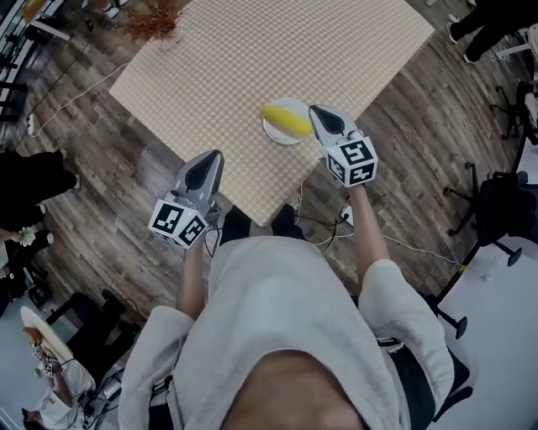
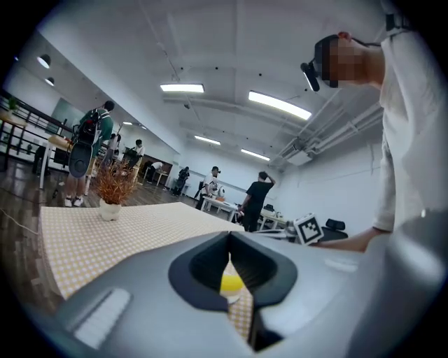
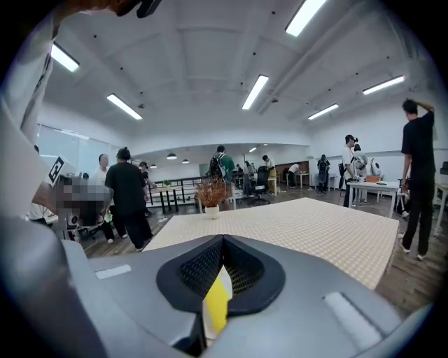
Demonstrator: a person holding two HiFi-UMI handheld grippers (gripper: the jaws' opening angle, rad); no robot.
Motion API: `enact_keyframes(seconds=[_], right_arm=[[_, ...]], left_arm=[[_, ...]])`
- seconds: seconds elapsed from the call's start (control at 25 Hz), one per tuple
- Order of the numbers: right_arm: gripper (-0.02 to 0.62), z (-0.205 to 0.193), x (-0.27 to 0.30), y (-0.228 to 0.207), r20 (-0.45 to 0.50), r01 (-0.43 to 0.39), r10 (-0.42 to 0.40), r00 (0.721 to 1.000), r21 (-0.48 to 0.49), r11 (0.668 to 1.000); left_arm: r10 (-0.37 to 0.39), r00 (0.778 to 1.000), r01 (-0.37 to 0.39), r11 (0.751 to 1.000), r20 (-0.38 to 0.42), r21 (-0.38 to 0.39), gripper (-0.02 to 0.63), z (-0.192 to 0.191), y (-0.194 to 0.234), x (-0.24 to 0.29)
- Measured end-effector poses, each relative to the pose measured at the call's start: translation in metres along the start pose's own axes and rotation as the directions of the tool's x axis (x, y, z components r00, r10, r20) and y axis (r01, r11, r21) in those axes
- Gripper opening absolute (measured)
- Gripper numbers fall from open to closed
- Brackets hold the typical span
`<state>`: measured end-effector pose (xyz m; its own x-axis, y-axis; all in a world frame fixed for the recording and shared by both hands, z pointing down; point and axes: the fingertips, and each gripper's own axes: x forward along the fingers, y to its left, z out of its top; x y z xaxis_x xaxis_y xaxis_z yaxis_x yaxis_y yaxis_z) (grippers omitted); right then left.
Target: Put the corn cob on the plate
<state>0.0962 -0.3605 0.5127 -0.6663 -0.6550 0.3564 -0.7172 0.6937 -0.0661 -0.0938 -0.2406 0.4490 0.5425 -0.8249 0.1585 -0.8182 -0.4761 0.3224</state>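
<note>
The corn cob [image 1: 286, 120] lay on the small white plate [image 1: 272, 133], near the front edge of the checked table [image 1: 252, 50]. The right gripper [image 1: 316, 110] hung just beside the plate, its jaws clenched together on nothing. The left gripper [image 1: 215, 159] was held by the table's edge, well apart from the plate, jaws likewise closed and empty. A potted dried plant [image 1: 151, 18] stood at the far corner
</note>
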Motion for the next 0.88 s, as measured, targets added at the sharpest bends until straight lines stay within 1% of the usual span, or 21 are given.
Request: enact_keyframes(seconds=[0.12,0.2,0.32,0.44,0.56,0.68,0.88], right_arm=[[0.0,0.013,-0.025,0.004,0.086,0.001,-0.002,0.996,0.02,1.0],[0.0,0.012,-0.04,0.008,0.121,-0.005,0.0,0.993,0.041,0.999],[-0.002,0.005,-0.061,0.018,0.132,-0.008,0.0,0.991,0.058,0.998],[-0.002,0.0,-0.079,0.039,0.139,-0.013,0.005,0.99,0.062,0.998],[-0.002,0.005,-0.097,0.053,0.158,0.011,-0.018,0.987,0.048,0.999],[-0.002,0.013,-0.111,0.067,0.182,0.05,-0.058,0.982,0.046,0.998],[-0.002,0.011,-0.121,0.104,0.166,0.107,-0.112,0.98,0.037,0.994]], left_arm=[[0.031,0.999,-0.032,0.999,0.015,0.038,0.008,0.003,-0.014,-0.008],[0.051,0.999,-0.052,0.997,0.019,0.049,0.008,0.003,-0.023,-0.013],[0.058,0.998,-0.059,0.996,0.02,0.062,0.008,0.003,-0.035,-0.018],[0.055,0.998,-0.056,0.996,0.019,0.069,0.008,0.002,-0.042,-0.025],[0.024,0.999,-0.026,0.996,0.027,0.081,0.008,0.005,-0.049,-0.021],[-0.028,1.0,0.026,0.995,0.015,0.093,0.008,0.002,-0.06,-0.02],[-0.103,0.995,0.102,0.992,0.007,0.079,0.008,-0.01,-0.067,-0.046]])
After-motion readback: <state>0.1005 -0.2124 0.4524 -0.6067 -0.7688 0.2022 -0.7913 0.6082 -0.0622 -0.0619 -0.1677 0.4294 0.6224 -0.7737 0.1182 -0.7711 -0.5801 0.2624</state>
